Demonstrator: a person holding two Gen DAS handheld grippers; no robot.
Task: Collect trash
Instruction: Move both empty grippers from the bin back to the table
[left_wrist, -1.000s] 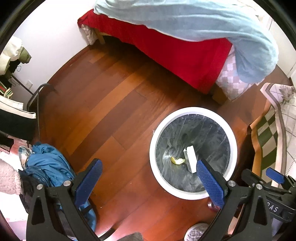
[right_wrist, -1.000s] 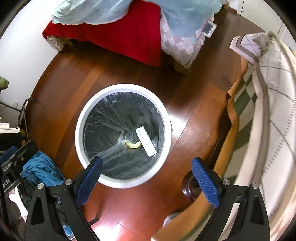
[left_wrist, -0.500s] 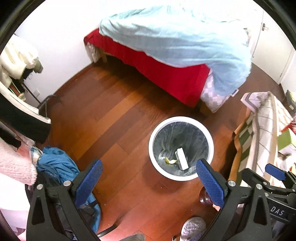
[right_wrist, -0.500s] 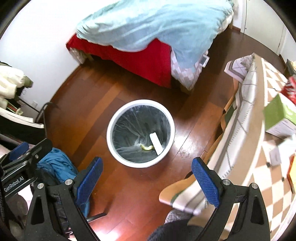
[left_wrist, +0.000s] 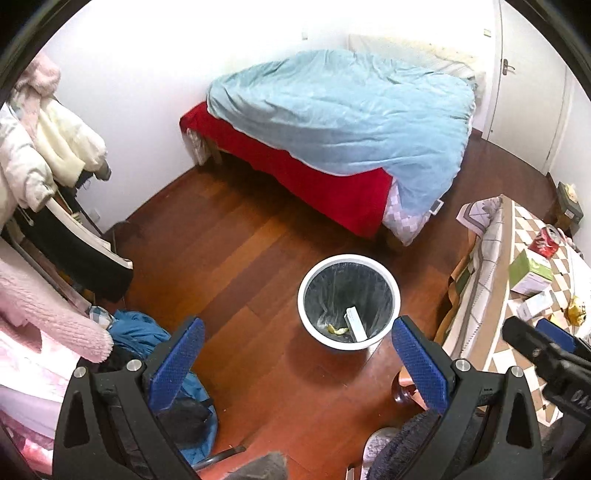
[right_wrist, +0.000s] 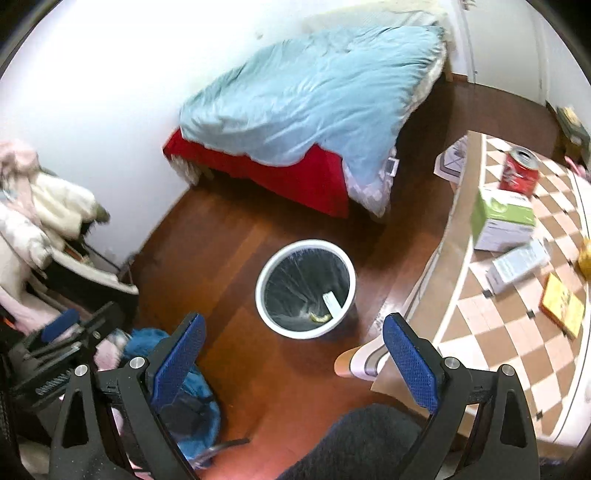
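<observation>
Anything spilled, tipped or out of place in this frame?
Nothing spilled. The white bin stands upright with a banana peel and a white strip inside. Boxes lie scattered askew beside a red can on the checked table. A blue garment lies heaped on the floor.

One bin (right_wrist: 277, 325): two scraps inside, one white strip (right_wrist: 331, 304), one yellow peel (right_wrist: 319, 317). Table, right of frame: one can (right_wrist: 519, 175), two boxes (right_wrist: 502, 218) (right_wrist: 517, 265).

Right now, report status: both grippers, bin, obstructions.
Left gripper open, empty. Right gripper open, empty. Trash bin on floor holds banana peel and white box. Nothing blocking bin.
</observation>
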